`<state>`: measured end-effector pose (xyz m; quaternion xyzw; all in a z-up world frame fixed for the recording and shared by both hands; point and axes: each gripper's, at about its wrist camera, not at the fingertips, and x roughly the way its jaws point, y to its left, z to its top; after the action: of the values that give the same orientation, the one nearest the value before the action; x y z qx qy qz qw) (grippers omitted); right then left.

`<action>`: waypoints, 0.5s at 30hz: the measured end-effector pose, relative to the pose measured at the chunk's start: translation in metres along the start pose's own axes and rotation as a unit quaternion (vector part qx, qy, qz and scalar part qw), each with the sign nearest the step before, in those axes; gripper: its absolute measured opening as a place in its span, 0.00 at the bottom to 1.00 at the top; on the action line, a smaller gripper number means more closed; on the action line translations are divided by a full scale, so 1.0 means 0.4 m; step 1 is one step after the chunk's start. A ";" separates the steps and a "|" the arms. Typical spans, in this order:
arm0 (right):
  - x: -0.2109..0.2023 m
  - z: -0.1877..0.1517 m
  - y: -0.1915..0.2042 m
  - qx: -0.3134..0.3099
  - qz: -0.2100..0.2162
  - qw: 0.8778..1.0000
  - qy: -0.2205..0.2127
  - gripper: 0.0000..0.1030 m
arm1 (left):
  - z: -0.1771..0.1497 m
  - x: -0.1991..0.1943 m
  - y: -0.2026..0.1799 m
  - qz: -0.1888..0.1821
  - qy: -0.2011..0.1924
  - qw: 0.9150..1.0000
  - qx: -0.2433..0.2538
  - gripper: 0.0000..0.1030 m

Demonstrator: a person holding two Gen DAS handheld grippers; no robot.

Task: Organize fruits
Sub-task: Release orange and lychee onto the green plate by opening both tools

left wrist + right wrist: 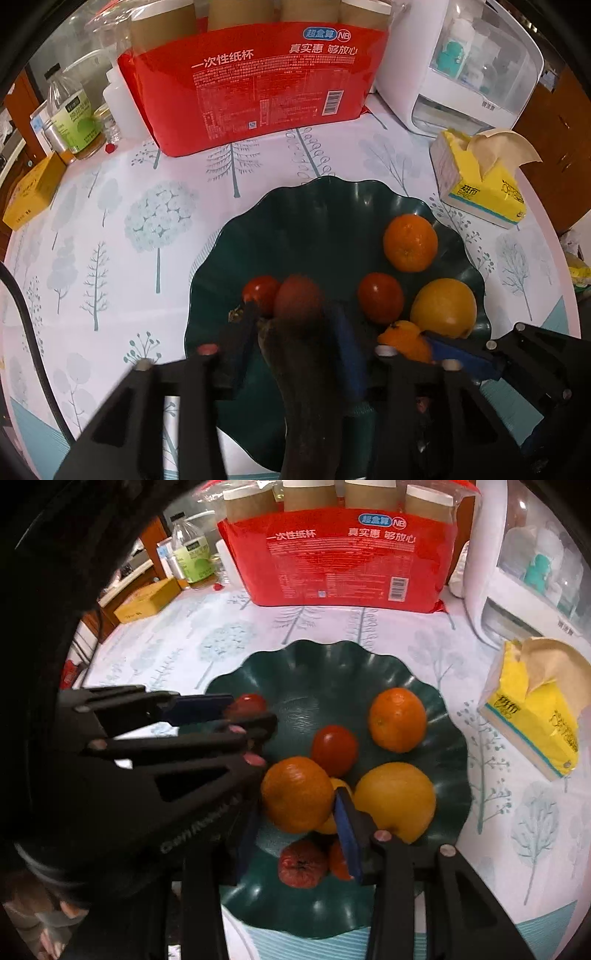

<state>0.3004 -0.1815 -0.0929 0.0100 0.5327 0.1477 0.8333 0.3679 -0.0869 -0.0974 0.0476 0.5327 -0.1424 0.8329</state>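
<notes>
Glossy green plastic bowl (332, 672)

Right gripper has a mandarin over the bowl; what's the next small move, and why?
Probably open the right gripper to release the round orange mandarin: it sits between the blue pads, low inside the dark green wavy-rimmed bowl among other fruit.

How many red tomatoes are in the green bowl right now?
2. One tomato sits mid-bowl; the other lies at the left gripper's fingertips, near the bowl rim. More may hide beneath the right gripper's orange.
</notes>
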 end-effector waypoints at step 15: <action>-0.065 -0.021 0.004 0.018 0.001 0.999 -0.030 0.42 | -0.053 -0.095 0.027 0.009 -0.022 1.000 -0.020 0.60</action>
<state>0.2825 -0.1880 -0.0731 0.0304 0.5098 0.1382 0.8486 0.3375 -0.0648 -0.0731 0.0328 0.5161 -0.1250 0.8467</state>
